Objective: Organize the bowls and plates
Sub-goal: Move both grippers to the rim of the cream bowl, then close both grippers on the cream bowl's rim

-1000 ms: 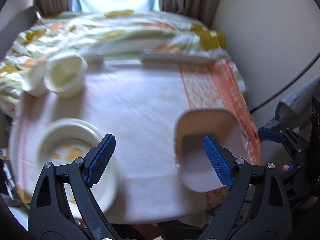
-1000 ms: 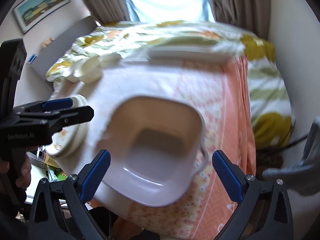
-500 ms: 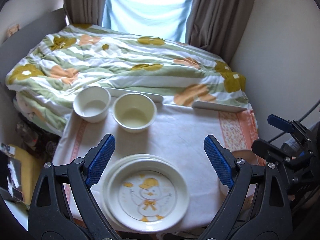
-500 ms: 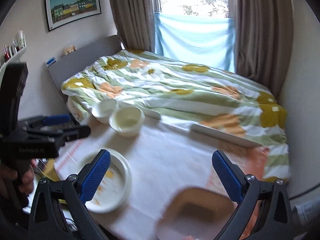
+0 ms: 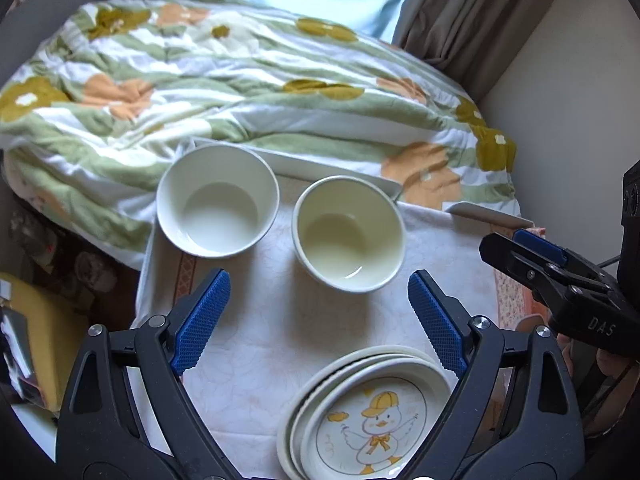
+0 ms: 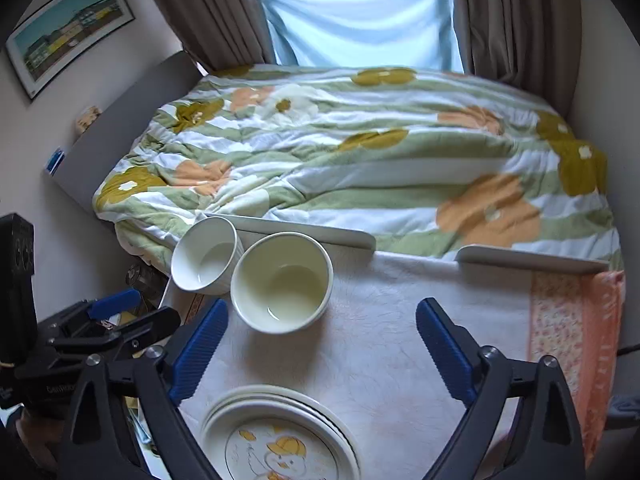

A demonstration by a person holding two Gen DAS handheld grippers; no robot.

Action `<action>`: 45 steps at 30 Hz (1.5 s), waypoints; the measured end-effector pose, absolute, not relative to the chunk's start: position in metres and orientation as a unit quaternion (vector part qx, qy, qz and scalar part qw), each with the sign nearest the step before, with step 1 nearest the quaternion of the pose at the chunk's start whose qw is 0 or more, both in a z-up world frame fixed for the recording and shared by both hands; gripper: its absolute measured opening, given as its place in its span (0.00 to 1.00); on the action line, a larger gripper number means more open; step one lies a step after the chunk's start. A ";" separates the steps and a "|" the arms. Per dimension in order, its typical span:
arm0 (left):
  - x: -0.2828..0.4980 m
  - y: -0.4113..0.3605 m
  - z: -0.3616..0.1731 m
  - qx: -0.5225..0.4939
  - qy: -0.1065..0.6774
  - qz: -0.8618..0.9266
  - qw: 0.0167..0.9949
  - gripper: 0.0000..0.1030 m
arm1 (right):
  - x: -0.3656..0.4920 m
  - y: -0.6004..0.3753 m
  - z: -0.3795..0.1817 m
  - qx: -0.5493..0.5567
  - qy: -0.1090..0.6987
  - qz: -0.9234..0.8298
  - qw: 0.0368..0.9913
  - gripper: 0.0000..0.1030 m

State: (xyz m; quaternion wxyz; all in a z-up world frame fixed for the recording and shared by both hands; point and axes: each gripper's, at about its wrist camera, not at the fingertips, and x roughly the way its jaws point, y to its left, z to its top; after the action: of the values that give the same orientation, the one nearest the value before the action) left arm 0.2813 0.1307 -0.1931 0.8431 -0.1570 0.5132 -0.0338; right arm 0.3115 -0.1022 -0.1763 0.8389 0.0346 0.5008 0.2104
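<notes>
**Hovering over counter, both tools wide & empty**

Sitting at the far-left corner of the counter (image 6: 400, 344) are two bowls: white bowl (image 5: 218, 200) right at the counter's left edge, cream bowl (image 5: 348, 234) just beside it on the right; in the right wrist view their walls look to be touching. Stack of plates (image 5: 372, 412), duck cartoon w/ yellow cap on top one, lies at the near edge, apart from the bowls.

Left tool (image 5: 318, 320) is spread wide, nothing btwn its blue pads. Right tool (image 6: 322, 352) has just narrowed a bit, still wide, nothing btwn its pads either. Each tool shows at the side of the other's view.

Bed w/ floral quilt (image 6: 360, 152) butts the counter's far edge; two white rails (image 6: 532, 258) line that edge. Orange patterned cloth (image 6: 572, 320) covers the right side. Curtains (image 6: 516, 20) & framed picture (image 6: 68, 56) behind.

Writing: "DAS" on the right tool's body; other lettering too small to read.

Open room: bare cloth mid-counter, right of the bowls.
</notes>
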 end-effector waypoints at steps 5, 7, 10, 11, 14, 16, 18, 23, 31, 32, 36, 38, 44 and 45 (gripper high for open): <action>0.305 0.134 -0.232 -0.169 0.546 -0.042 0.819 0.87 | 0.337 -0.089 -0.213 0.045 0.541 0.206 0.814 0.75; 0.314 0.134 -0.245 -0.173 0.556 -0.038 0.812 0.83 | 0.348 -0.086 -0.230 0.045 0.558 0.207 0.802 0.70; 0.324 0.131 -0.263 -0.180 0.573 -0.037 0.799 0.76 | 0.360 -0.084 -0.251 0.055 0.579 0.214 0.784 0.60; 0.328 0.129 -0.269 -0.175 0.579 -0.035 0.796 0.74 | 0.363 -0.083 -0.256 0.054 0.584 0.216 0.781 0.59; 0.336 0.125 -0.282 -0.173 0.589 -0.031 0.789 0.63 | 0.370 -0.077 -0.267 0.048 0.594 0.226 0.771 0.51; 0.340 0.122 -0.290 -0.174 0.598 -0.032 0.782 0.54 | 0.373 -0.072 -0.273 0.045 0.599 0.233 0.764 0.45; 0.343 0.120 -0.296 -0.169 0.605 -0.030 0.778 0.47 | 0.375 -0.070 -0.279 0.050 0.604 0.238 0.759 0.42; 0.348 0.119 -0.301 -0.164 0.605 -0.026 0.779 0.41 | 0.381 -0.070 -0.291 0.063 0.615 0.238 0.749 0.26; 0.352 0.111 -0.298 -0.148 0.598 -0.035 0.787 0.20 | 0.379 -0.063 -0.288 0.059 0.609 0.249 0.751 0.14; 0.352 0.112 -0.298 -0.151 0.598 -0.036 0.786 0.20 | 0.379 -0.064 -0.287 0.061 0.608 0.249 0.752 0.14; 0.351 0.113 -0.295 -0.149 0.595 -0.034 0.789 0.20 | 0.377 -0.065 -0.284 0.063 0.604 0.249 0.755 0.13; 0.350 0.113 -0.292 -0.147 0.591 -0.033 0.792 0.20 | 0.376 -0.064 -0.284 0.061 0.603 0.248 0.756 0.13; 0.345 0.110 -0.284 -0.136 0.584 -0.033 0.799 0.20 | 0.374 -0.066 -0.282 0.061 0.599 0.246 0.760 0.13; 0.343 0.109 -0.283 -0.136 0.584 -0.033 0.800 0.20 | 0.373 -0.067 -0.279 0.061 0.596 0.246 0.762 0.13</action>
State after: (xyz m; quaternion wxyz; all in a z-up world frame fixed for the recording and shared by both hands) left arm 0.3432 0.1095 -0.2827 0.7998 -0.1360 0.5838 -0.0329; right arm 0.3731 -0.0673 -0.2791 0.7621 0.0611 0.5960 0.2456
